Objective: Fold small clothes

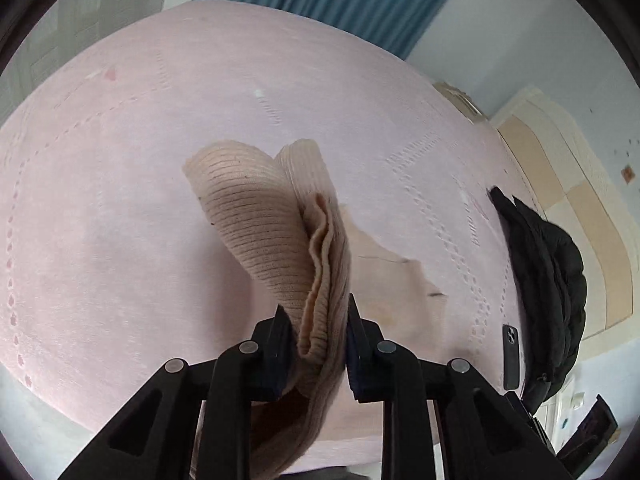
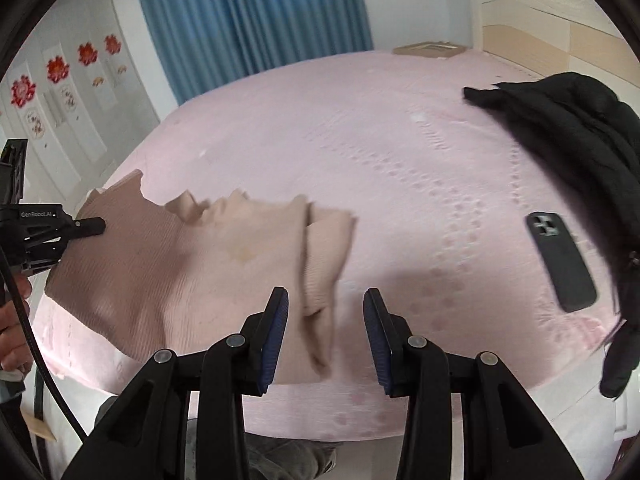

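**One corner pinched, the other sleeve loose**

Two tongs were at work over the bed. The left gripper [image 1: 318, 344] had its jaws narrowed on a bunched fold of the beige ribbed knit sweater [image 1: 276, 232], the cloth rising between the pads and hanging clear of the pale pink patterned bedspread [image 1: 120, 200]. The right gripper [image 2: 326, 336] stood part open with nothing pressed between its pads, one sleeve of the sweater lying just under and ahead of them. The rest of the garment lay spread on the near part of the bed.

To fold well from there, the lifted side probably needed carrying across the body in one even sweep, edges kept aligned, while the free tongs pinned or smoothed the sleeve. A dark rectangular smartphone [image 2: 560, 260] and black padded jacket [image 2: 580, 128] lay well apart to the right.
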`<state>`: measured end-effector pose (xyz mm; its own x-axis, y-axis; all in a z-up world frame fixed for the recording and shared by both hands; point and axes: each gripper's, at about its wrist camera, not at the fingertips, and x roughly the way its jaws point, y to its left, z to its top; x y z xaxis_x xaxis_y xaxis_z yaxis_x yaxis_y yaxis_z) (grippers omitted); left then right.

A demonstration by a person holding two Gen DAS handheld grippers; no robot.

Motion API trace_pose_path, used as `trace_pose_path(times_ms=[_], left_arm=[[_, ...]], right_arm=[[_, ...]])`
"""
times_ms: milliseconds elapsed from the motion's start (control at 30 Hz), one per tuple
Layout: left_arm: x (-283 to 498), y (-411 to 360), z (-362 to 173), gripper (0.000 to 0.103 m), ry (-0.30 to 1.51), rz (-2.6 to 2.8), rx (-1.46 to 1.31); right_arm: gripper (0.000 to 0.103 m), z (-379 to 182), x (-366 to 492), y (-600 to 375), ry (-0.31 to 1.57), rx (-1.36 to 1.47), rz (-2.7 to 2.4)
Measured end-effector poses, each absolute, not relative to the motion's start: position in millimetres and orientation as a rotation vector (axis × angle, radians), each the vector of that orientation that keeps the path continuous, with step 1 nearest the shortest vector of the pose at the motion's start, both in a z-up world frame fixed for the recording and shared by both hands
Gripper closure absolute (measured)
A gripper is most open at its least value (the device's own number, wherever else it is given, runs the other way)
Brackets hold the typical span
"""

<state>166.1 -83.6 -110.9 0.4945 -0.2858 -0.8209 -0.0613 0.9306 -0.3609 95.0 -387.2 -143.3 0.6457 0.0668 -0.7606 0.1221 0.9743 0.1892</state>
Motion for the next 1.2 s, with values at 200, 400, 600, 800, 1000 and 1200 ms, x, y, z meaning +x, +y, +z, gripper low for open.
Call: trace_pose_path(times_ms=[200, 400, 600, 800, 1000, 1200], left_arm=[[163, -159, -118, 0.082, 1.104, -0.182, -0.320], [164, -224, -155, 0.081, 1.184, -0.239, -0.291], [166, -225, -176, 0.071, 1.247, -0.375, -0.375], [168, -177, -147, 0.043, 1.118, -0.385, -0.415], [159, -118, -143, 0.042, 1.087, -0.319, -0.429], [141, -88, -164, 0.042, 1.109, -0.300, -0.437]], right_arm=[[0.063, -135, 70, -417, 0.860, 0.265, -0.068], [0.063, -144, 50, -435, 0.877, 0.278, -0.073], [0.063, -160, 55, -431, 0.906, 0.299, -0.023], [0.061, -159, 81, -408, 0.873, 0.343, 0.130], [0.051, -169, 114, -386, 0.879, 0.469, 0.220], [0.059, -188, 133, -352, 0.906, 0.442, 0.244]])
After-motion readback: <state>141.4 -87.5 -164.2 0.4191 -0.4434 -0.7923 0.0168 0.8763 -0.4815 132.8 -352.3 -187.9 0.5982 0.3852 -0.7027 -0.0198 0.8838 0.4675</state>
